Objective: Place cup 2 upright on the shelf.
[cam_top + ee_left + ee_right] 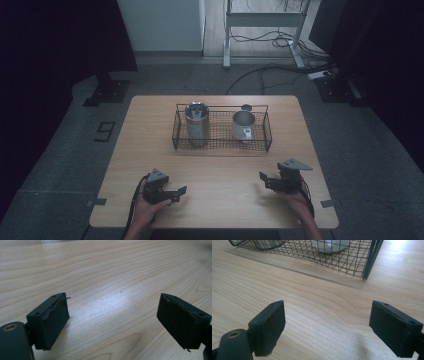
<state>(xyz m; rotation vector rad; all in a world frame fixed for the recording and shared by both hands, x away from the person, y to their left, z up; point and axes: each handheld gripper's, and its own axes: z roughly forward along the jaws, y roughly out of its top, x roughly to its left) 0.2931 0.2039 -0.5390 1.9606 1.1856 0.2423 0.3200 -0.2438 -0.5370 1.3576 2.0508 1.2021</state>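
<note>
Both tools rest low over the counter, jaws apart, holding nothing: left tool, right tool. Tumbler and mug stand in the wire basket, well apart from them.

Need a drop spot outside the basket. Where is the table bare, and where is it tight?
Bare wood: the wide strip between the wire basket and the two grippers, plus the table margins left and right of the basket. Both jaws stand apart with nothing between them. Crowded: inside the basket, where the steel tumbler and the white mug stand, and the narrow strip behind it.
</note>
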